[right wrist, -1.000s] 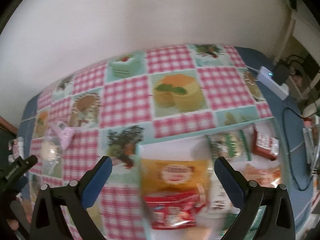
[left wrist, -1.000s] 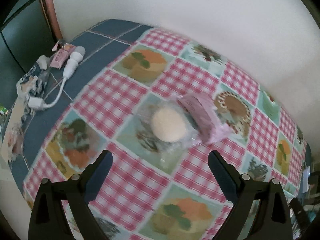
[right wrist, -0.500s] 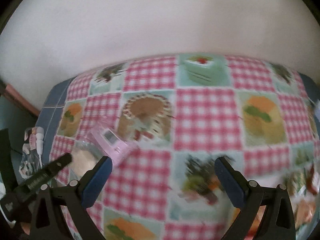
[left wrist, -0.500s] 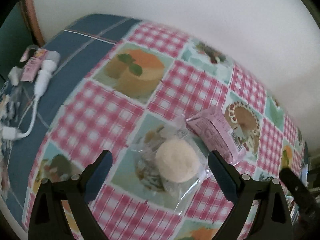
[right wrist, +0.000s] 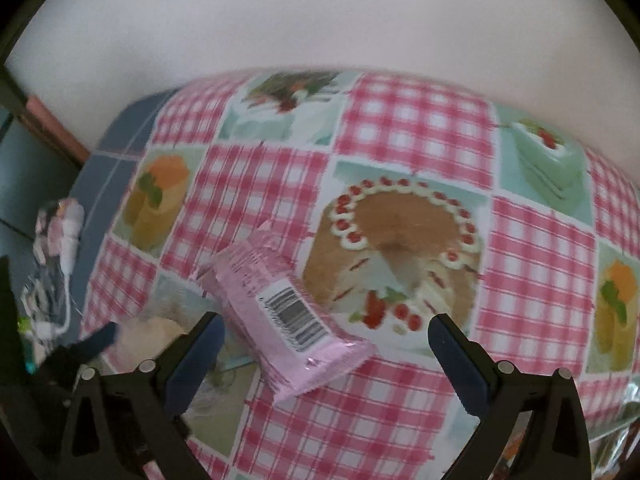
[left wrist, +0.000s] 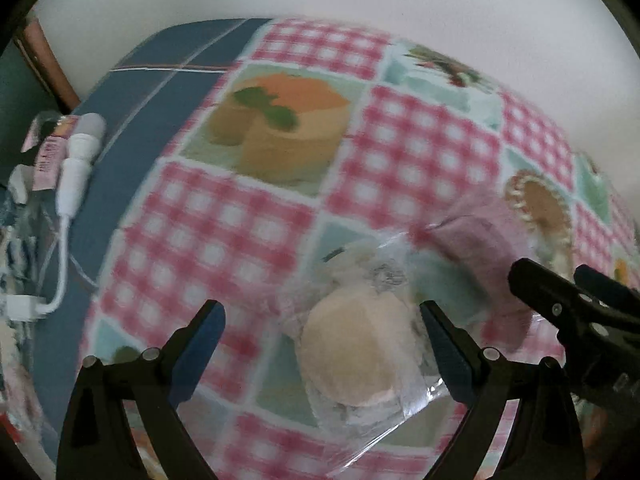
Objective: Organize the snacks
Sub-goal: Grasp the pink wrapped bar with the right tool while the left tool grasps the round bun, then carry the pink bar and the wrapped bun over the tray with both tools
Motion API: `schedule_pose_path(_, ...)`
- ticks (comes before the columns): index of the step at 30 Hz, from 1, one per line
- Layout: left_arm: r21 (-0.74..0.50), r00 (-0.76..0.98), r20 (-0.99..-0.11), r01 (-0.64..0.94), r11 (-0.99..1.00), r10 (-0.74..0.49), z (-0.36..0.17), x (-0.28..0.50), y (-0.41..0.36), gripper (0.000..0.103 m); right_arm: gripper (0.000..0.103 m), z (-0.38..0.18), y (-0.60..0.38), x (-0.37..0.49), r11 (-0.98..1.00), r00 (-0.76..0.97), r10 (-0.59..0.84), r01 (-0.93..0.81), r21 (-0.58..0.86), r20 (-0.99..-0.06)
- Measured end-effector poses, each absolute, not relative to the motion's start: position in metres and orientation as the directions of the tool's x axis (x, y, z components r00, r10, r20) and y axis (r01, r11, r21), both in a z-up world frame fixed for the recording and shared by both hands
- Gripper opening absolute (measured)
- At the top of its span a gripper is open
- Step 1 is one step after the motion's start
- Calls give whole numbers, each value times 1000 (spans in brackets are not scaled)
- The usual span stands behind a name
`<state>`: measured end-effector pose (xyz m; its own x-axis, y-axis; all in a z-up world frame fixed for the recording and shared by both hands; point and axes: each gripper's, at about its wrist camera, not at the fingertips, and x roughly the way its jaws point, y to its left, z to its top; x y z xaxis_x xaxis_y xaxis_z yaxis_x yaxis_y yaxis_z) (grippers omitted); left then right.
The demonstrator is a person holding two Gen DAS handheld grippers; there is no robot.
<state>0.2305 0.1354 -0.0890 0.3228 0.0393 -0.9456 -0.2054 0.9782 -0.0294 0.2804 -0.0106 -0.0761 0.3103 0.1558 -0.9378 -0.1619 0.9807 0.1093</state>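
A round pale bun in a clear wrapper (left wrist: 352, 356) lies on the patterned tablecloth (left wrist: 224, 240). My left gripper (left wrist: 322, 332) is open with the bun between its fingers, low over it. A pink wrapped snack bar (right wrist: 288, 316) with a barcode lies beside the bun; in the left wrist view it is a blurred pink shape (left wrist: 476, 240). My right gripper (right wrist: 326, 344) is open, with the bar lying between its fingers. The bun shows at the left in the right wrist view (right wrist: 152, 332).
A white charger cable with plugs (left wrist: 76, 160) and small pink packets (left wrist: 48, 152) lie on the blue cloth strip at the left. A white wall stands behind the table. A foil edge (right wrist: 624, 404) shows at the lower right.
Both grippers moved forward and lower. The left one closed in on the bun. The right one swung left, away from the snack pile, to the pink bar.
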Motion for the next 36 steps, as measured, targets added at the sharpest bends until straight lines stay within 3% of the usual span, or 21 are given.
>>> schedule_pose_path(2, -27, 326, -944, -211, 977, 44, -91, 229, 144, 96, 100, -81, -4, 283, 980, 306, 144, -175, 93, -941)
schedule_pose_path(6, -19, 327, -944, -208, 978, 51, -94, 225, 153, 95, 82, -90, 5, 282, 976, 288, 154, -191, 101, -945)
schedule_pose_path(8, -44, 324, -946, -199, 979, 23, -96, 222, 154, 85, 74, -89, 5, 282, 974, 290, 169, -193, 115, -942)
schedule_pose_path(9, -43, 325, -945, -195, 980, 24, -97, 219, 153, 80, 60, -89, 6, 281, 974, 293, 171, -195, 116, -941)
schedule_pose_path(10, -29, 328, -944, -188, 982, 35, -96, 217, 151, 72, 53, -88, 8, 280, 972, 292, 184, -197, 130, -938)
schedule_pose_path(12, -24, 336, -941, -178, 984, 38, -94, 213, 147, 63, 46, -86, 6, 279, 972, 286, 190, -188, 139, -939)
schedule_pose_path(13, -32, 336, -941, -178, 984, 30, -93, 210, 146, 57, 46, -85, 4, 278, 972, 285, 192, -186, 142, -939)
schedule_pose_path(15, -38, 338, -941, -182, 982, 26, -90, 203, 142, 56, 44, -82, -3, 271, 974, 289, 192, -176, 145, -938)
schedule_pose_path(30, -98, 374, -927, -146, 984, -36, -27, 122, 68, 55, 43, -30, -102, 133, 978, 369, 187, 19, 208, -910)
schedule_pose_path(36, -140, 396, -912, -59, 988, -105, 3, 93, 12, 55, 43, 5, -153, 75, 983, 401, 56, 138, 121, -914)
